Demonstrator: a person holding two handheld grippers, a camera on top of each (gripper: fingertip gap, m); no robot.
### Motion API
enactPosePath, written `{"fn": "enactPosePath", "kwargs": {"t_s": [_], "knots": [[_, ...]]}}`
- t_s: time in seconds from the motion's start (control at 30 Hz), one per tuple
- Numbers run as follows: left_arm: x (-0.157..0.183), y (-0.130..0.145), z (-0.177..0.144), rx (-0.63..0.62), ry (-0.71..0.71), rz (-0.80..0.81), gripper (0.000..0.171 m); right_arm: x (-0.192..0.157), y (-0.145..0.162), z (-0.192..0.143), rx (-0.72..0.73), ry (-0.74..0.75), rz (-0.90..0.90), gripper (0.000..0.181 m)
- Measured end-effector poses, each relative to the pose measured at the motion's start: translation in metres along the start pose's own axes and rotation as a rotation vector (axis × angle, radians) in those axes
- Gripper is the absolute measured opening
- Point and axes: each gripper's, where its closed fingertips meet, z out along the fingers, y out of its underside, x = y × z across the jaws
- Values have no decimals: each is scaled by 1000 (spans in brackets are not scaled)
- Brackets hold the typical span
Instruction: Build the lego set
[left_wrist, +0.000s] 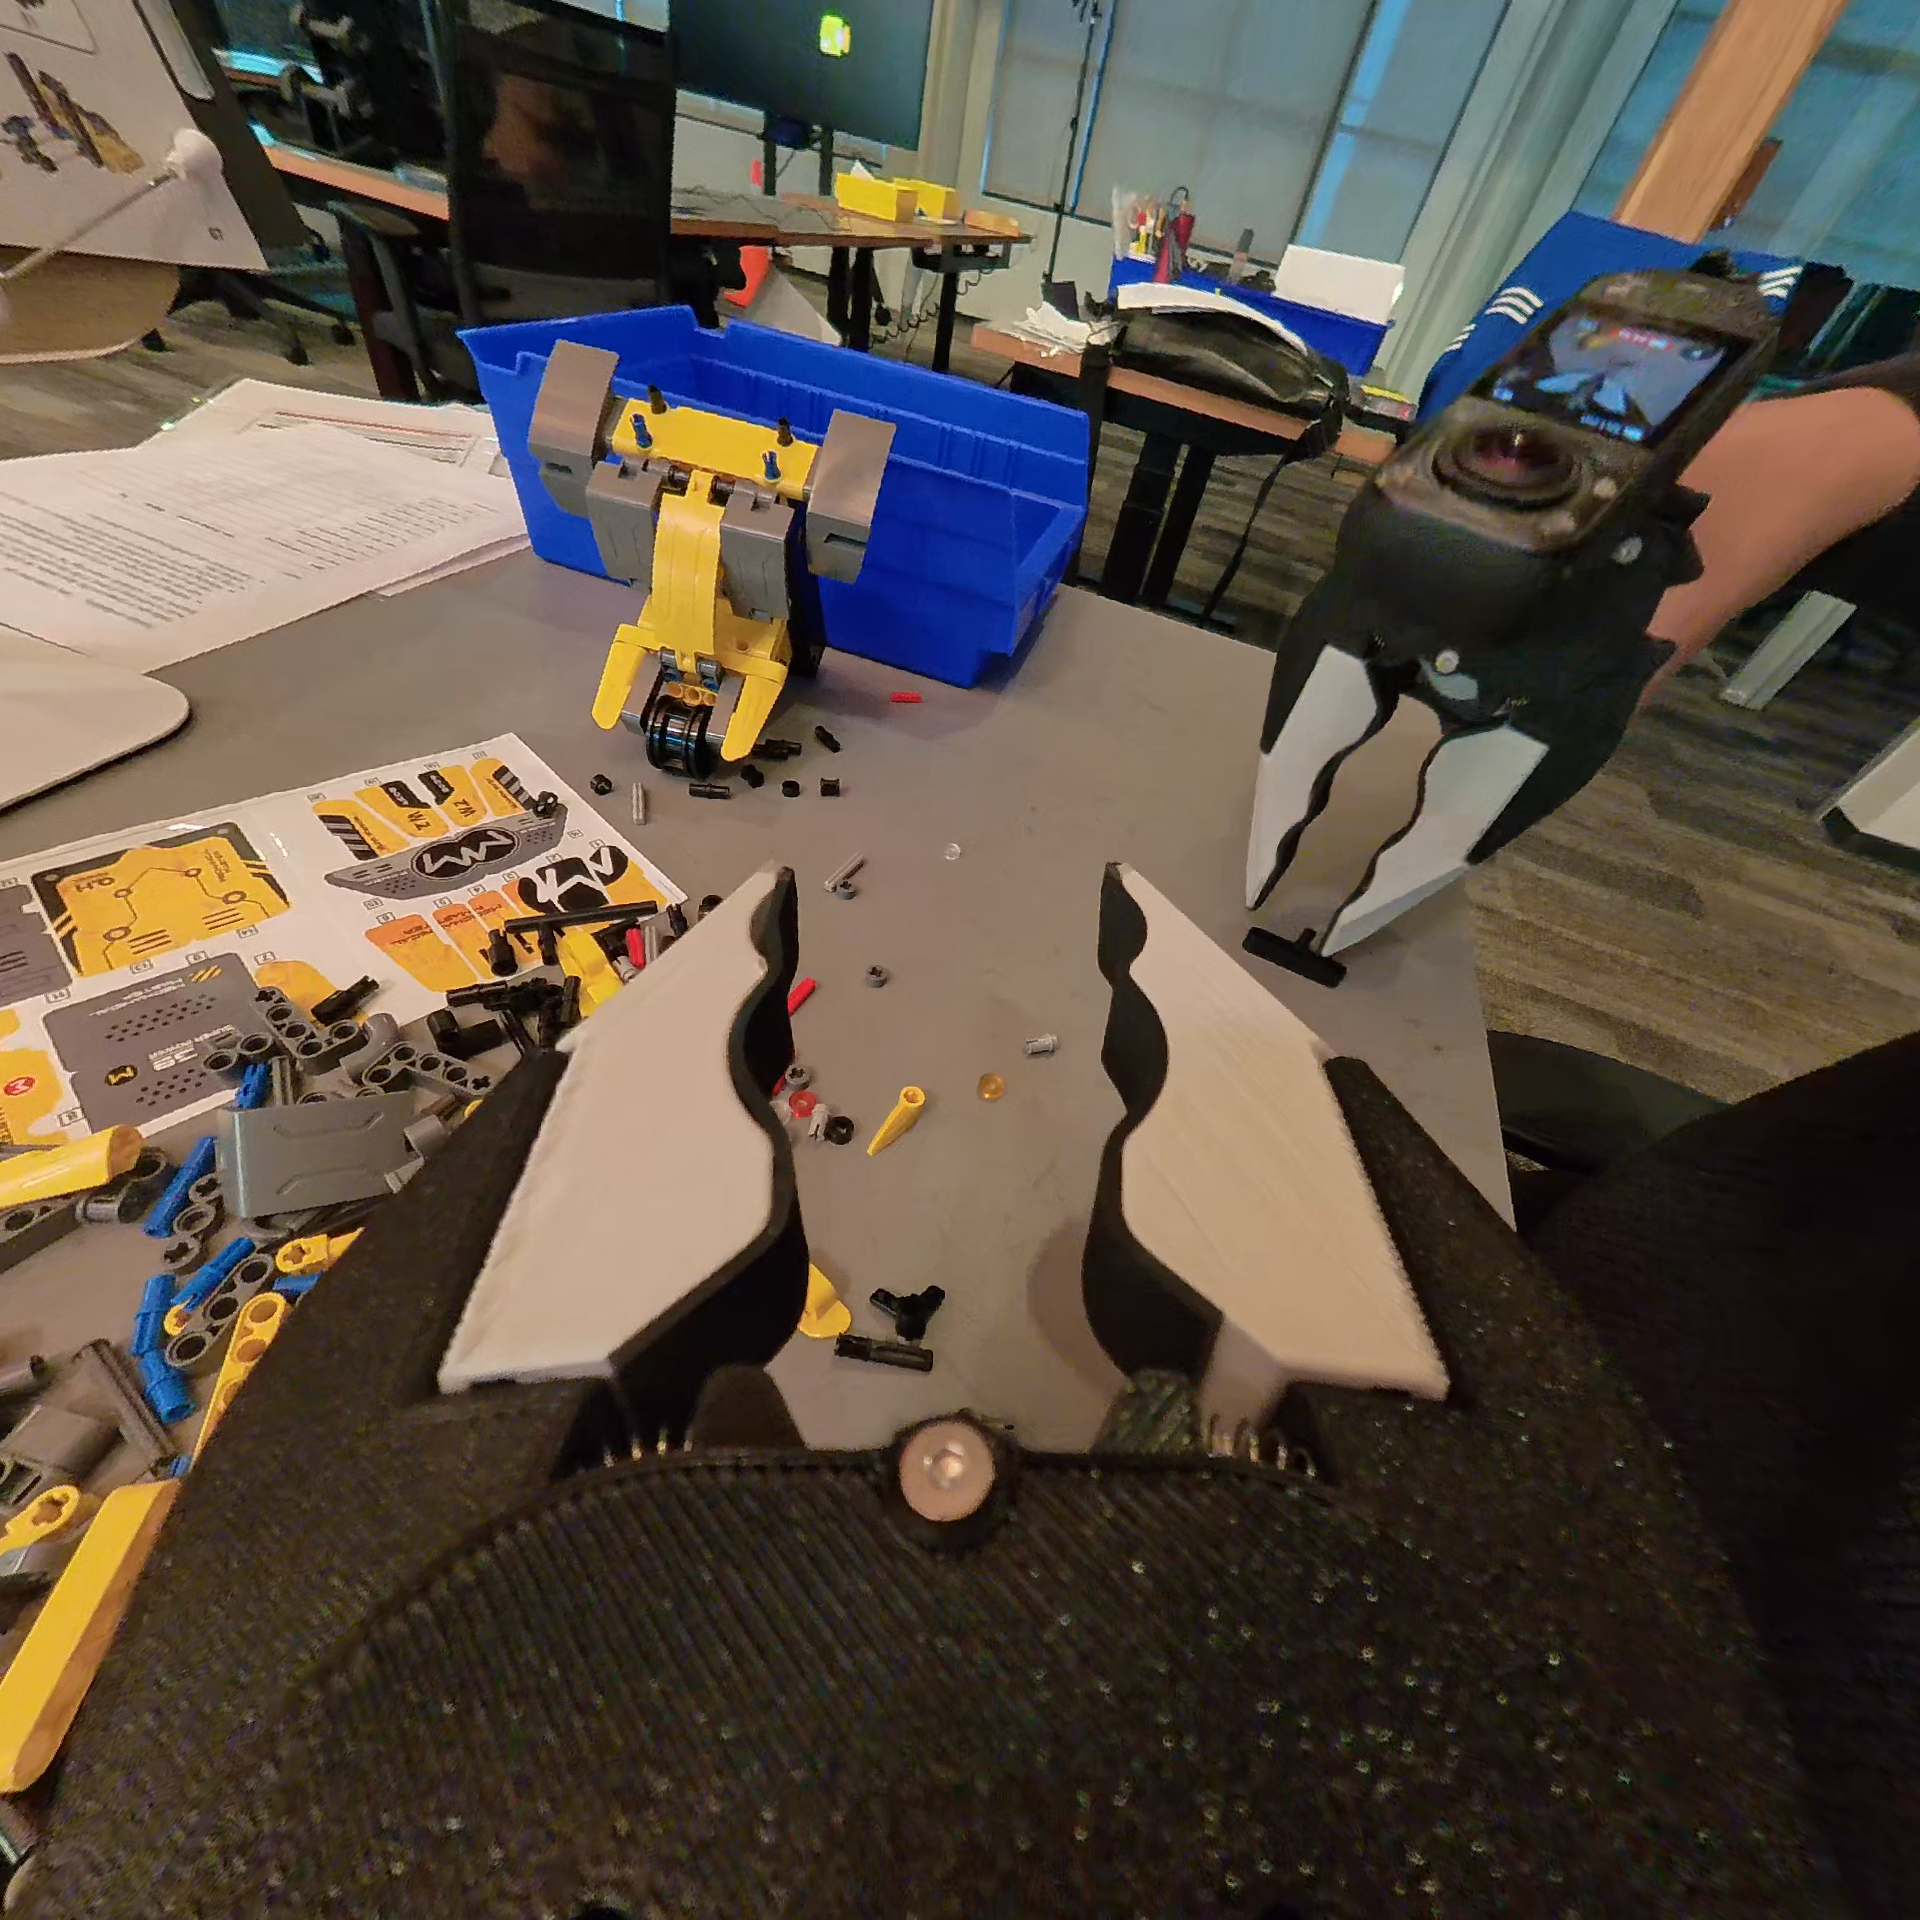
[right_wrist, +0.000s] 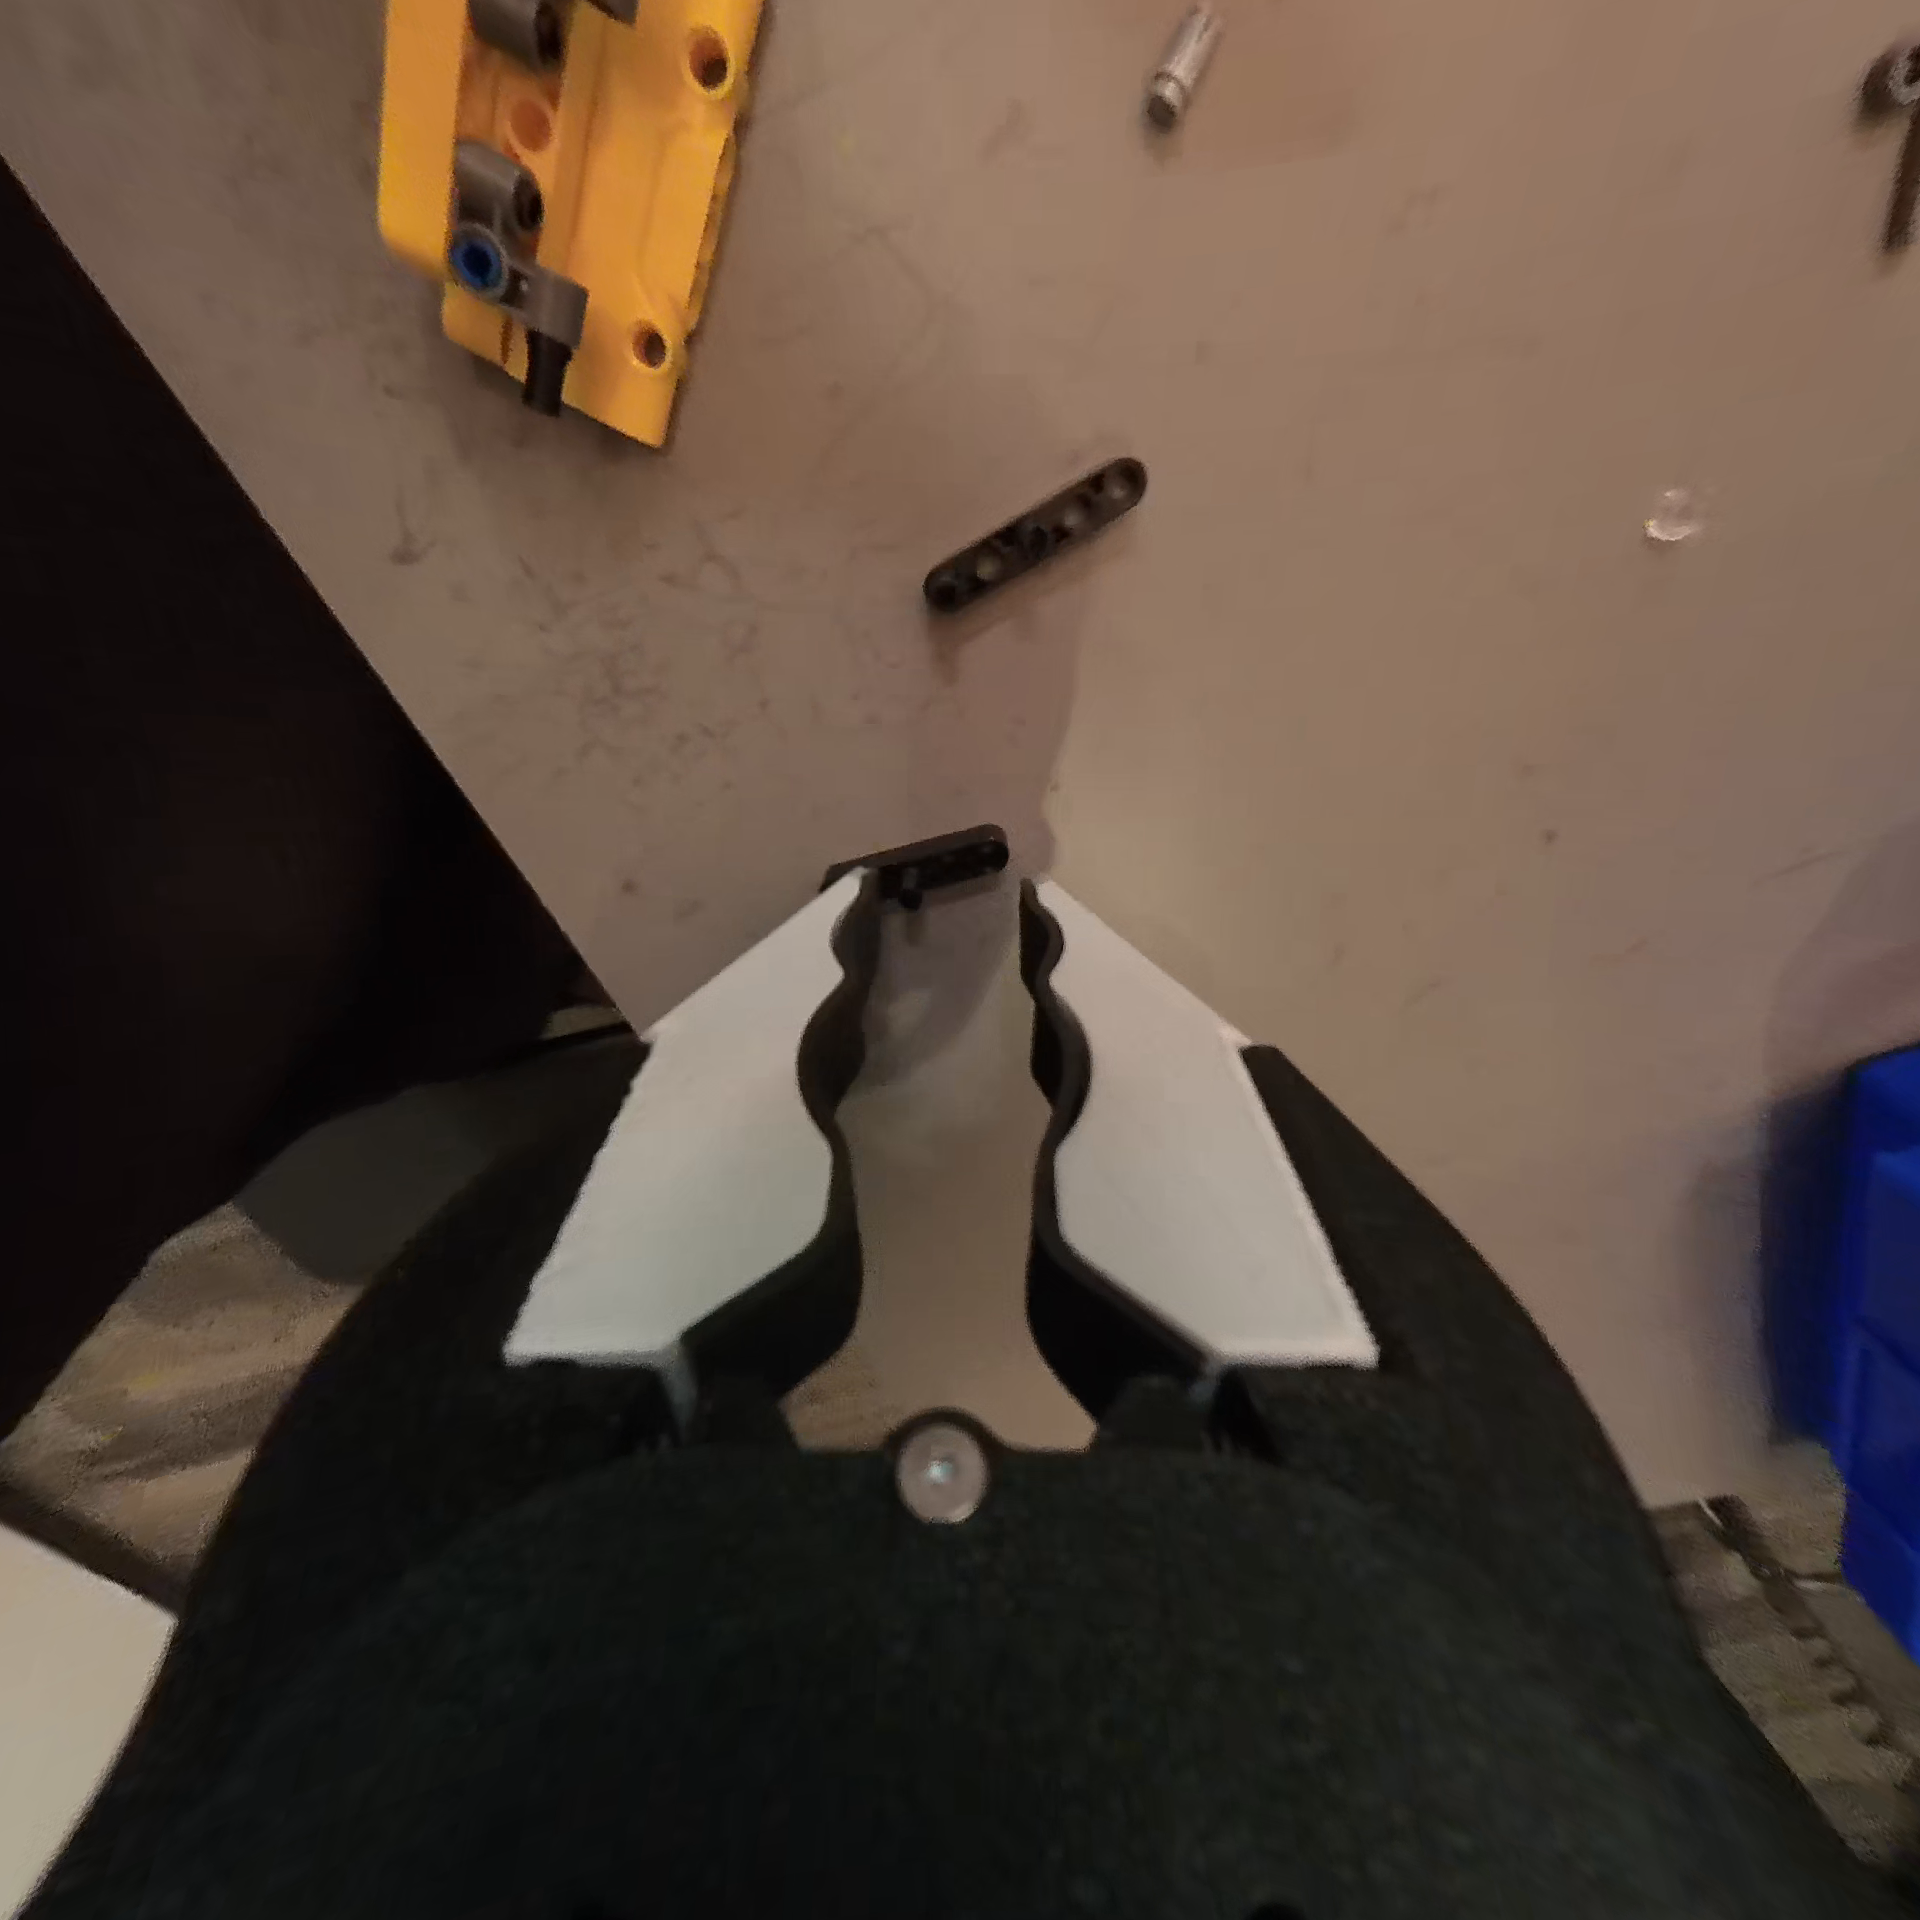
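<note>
My left gripper (left_wrist: 951, 883) is open and empty, held above the grey table (left_wrist: 1039, 748) over small loose parts: a yellow cone piece (left_wrist: 896, 1120), an amber stud (left_wrist: 990, 1087) and a black connector (left_wrist: 906, 1309). My right gripper (right_wrist: 940, 888) is open with a narrow gap, pointing down at the table (right_wrist: 1351, 831). Its tips are at a short black beam (right_wrist: 948, 857) lying flat; whether they touch it I cannot tell. It also shows in the left wrist view (left_wrist: 1299, 920), over the same beam (left_wrist: 1294, 954) near the table's right edge. A second black beam (right_wrist: 1034, 530) lies just beyond.
A yellow and grey brick model (left_wrist: 707, 582) leans on a blue bin (left_wrist: 935, 499). A sticker sheet (left_wrist: 312, 904), a pile of loose bricks (left_wrist: 260, 1143) and papers (left_wrist: 208, 520) lie at the left. A yellow panel assembly (right_wrist: 566, 208) lies ahead of the right gripper. Some 20 cm of space lies between my two pairs of fingers.
</note>
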Motion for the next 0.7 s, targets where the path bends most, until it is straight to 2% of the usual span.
{"fn": "enactPosePath", "kwargs": {"t_s": [0.2,0.33,0.43,0.7], "knots": [[-1,1,0,-4,-5,-1,57,-1,-3,-10,86,-5,12,12],[-2,1,1,-6,-8,1,57,-5,-2,-5,87,-30,15,14],[-2,1,0,-6,-8,2,57,-7,-1,-2,83,-39,6,4],[-1,1,0,-4,-7,3,57,-7,-2,0,83,-74,21,2]]}}
